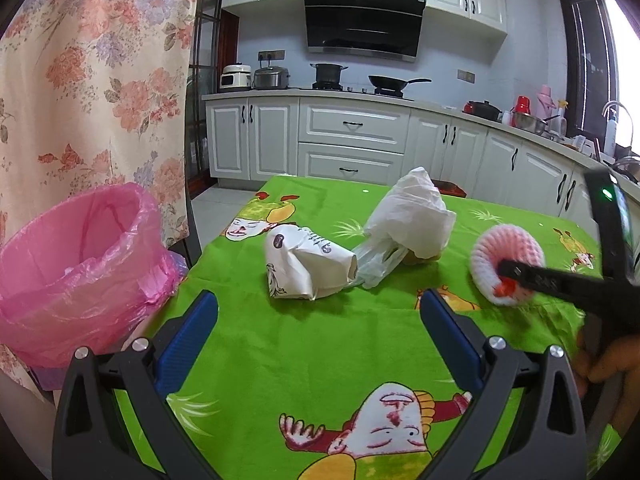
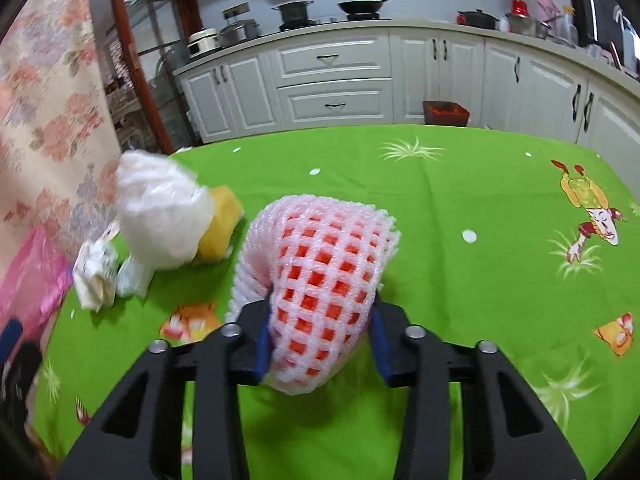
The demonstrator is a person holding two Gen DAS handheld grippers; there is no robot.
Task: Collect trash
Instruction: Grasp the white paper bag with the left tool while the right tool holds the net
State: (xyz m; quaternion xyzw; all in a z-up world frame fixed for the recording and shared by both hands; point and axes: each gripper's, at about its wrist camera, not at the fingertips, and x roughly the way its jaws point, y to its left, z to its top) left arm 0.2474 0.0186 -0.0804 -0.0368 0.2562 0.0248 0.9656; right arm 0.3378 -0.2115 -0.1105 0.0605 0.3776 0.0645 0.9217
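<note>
My right gripper (image 2: 320,344) is clamped on the pink foam fruit net (image 2: 324,280), above the green worktop (image 2: 460,208). My left gripper (image 1: 320,320) is spread wide, holding nothing. Left of the net lie a white plastic bag (image 1: 412,216) and crumpled paper bag (image 1: 304,260); the pink-lined bin (image 1: 76,264) stands farther left.

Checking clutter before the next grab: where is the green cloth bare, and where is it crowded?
Bare: right of the foam net, out to the far edge. Also between the left gripper and the near edge. Crowded: the paper bag and white plastic bag touch, near the pink bin.
</note>
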